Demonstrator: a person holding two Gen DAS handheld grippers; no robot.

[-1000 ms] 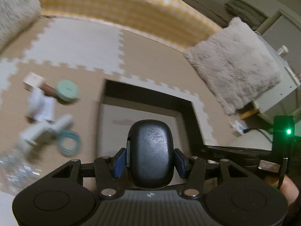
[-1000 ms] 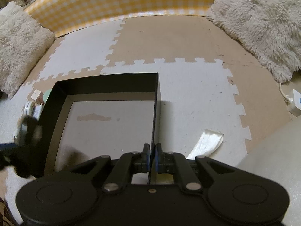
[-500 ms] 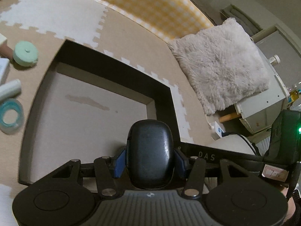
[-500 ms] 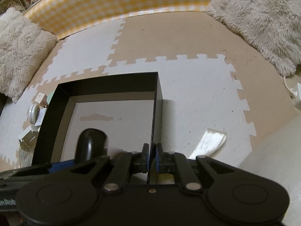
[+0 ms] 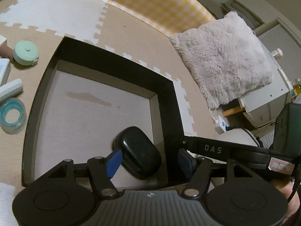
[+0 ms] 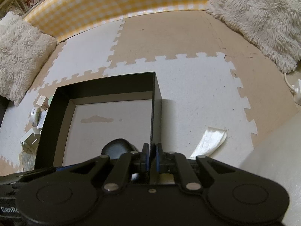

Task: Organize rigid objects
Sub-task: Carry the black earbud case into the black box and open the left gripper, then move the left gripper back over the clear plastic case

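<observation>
A black rounded mouse (image 5: 137,151) lies tilted on the grey floor of the black box (image 5: 120,62), in its near right corner. My left gripper (image 5: 149,161) straddles the mouse with its jaws opening. The left blue pad (image 5: 114,163) is at the mouse's side, and the right pad (image 5: 185,162) stands clear of it by the box wall. In the right wrist view my right gripper (image 6: 152,155) is shut on the box's right wall (image 6: 156,101). The mouse (image 6: 117,147) shows just left of that gripper.
Left of the box lie a mint round case (image 5: 26,52), a white tube (image 5: 10,89) and a blue tape roll (image 5: 11,113). A fluffy cushion (image 5: 223,56) and a white cabinet (image 5: 267,94) are at the right. A white plastic strip (image 6: 210,141) lies right of the box.
My left gripper carried the mouse from beside the box to over its near right corner, then its jaws widened. The mouse tipped out onto the box floor. The right gripper stayed clamped on the wall.
</observation>
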